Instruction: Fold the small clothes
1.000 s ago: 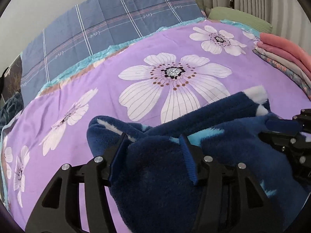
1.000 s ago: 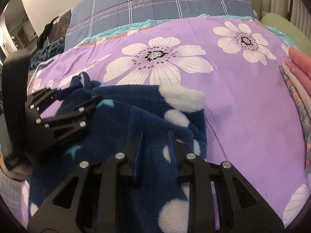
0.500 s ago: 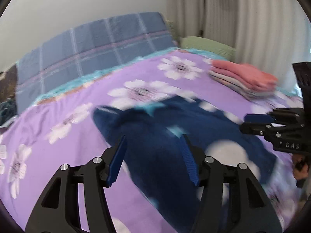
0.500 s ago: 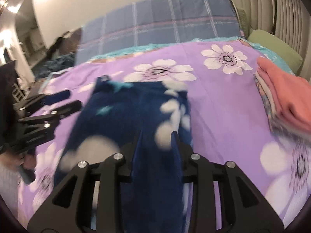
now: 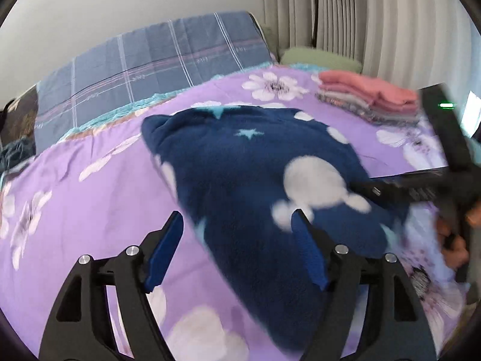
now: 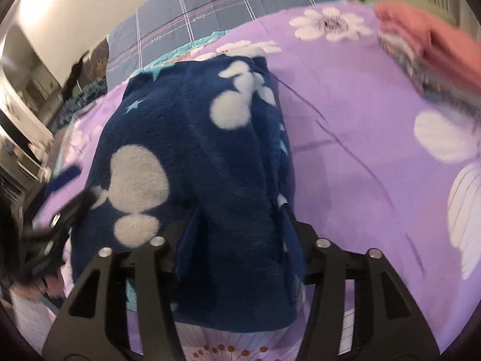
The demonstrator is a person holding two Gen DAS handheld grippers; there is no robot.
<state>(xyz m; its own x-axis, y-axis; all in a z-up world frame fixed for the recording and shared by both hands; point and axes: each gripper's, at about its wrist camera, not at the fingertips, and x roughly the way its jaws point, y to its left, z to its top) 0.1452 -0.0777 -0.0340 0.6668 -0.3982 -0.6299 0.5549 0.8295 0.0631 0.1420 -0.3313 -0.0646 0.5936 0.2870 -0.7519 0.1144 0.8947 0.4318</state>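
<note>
Left wrist view: the navy fleece garment [image 5: 258,174] lies on the purple floral bed [image 5: 90,210], its long axis running from upper left to lower right of the frame. The left hand-held gripper [image 5: 237,252] is released, jaws wide, as before. A second ago the garment was bunched; now it is spread flat.

Right wrist view: the garment [image 6: 192,156] runs from the frame's bottom up toward the plaid pillow [image 6: 228,15]. The right hand-held gripper [image 6: 240,234] has widened around the near hem; whether it pinches cloth I cannot tell.

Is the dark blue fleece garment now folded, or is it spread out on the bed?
Spread out. The blue fleece garment lies long and mostly flat on the purple bedsheet, with no clear fold across it.
</note>
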